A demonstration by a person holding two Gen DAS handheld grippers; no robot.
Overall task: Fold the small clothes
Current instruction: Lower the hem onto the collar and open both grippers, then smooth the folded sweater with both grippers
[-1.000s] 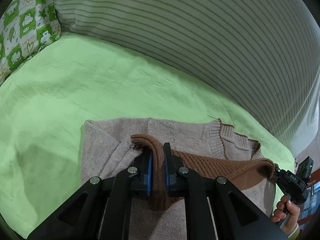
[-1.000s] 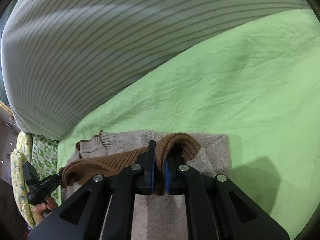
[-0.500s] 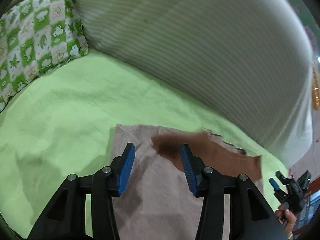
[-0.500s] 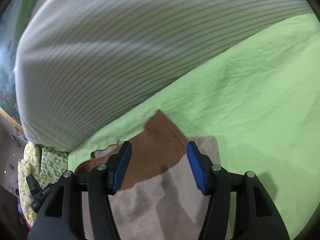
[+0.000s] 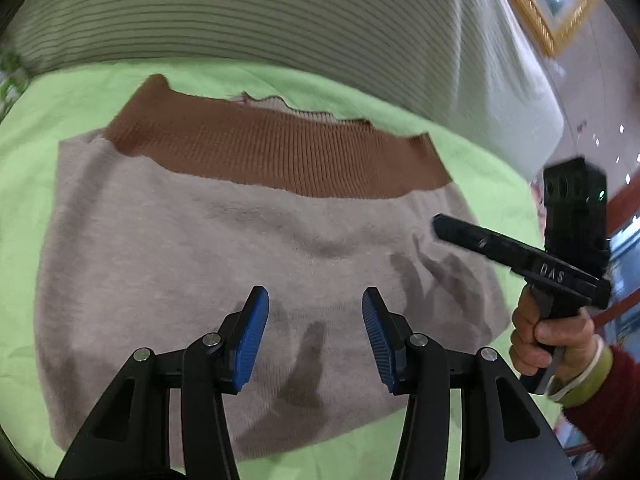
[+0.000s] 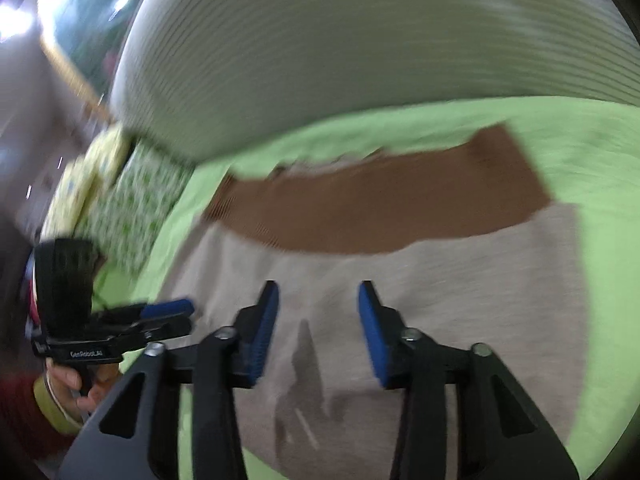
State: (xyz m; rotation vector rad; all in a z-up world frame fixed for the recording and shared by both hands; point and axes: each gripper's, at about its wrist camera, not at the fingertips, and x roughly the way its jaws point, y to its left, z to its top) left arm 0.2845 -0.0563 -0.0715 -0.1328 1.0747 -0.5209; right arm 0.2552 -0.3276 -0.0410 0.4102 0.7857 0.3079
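The sweater (image 5: 248,256) lies flat on the bed sheet (image 5: 52,112), a small knit garment folded into a broad rounded rectangle: its body is a soft, fuzzy grey-beige knit, and a wide band of brown ribbing (image 5: 280,152) runs across its far edge, from about ten o'clock to two o'clock in the left wrist view. A sliver of pale ribbed collar peeps out beyond the brown band near twelve o'clock. Faint creases gather in the beige knit toward three o'clock. The sheet beneath is smooth, lightly wrinkled lime-green cotton, and past it at twelve o'clock rises a plump pillow (image 5: 280,20) in fine grey-and-white stripes. In the right wrist view a cushion (image 6: 132,204) printed in green and white sits at nine o'clock. The left gripper (image 5: 315,340) hangs above the near part of the sweater, its jaws spread with blue ribbed pads (image 5: 252,340) apart and only bare knit showing between them; they have just been opening. The right gripper (image 6: 318,336) hovers likewise over the beige knit, jaws parted and gripping nothing, having just been closing partway. Each gripper shows in the other's view, held by a hand (image 5: 548,332) in a dark red sleeve (image 5: 604,412) at four o'clock of the left wrist view.
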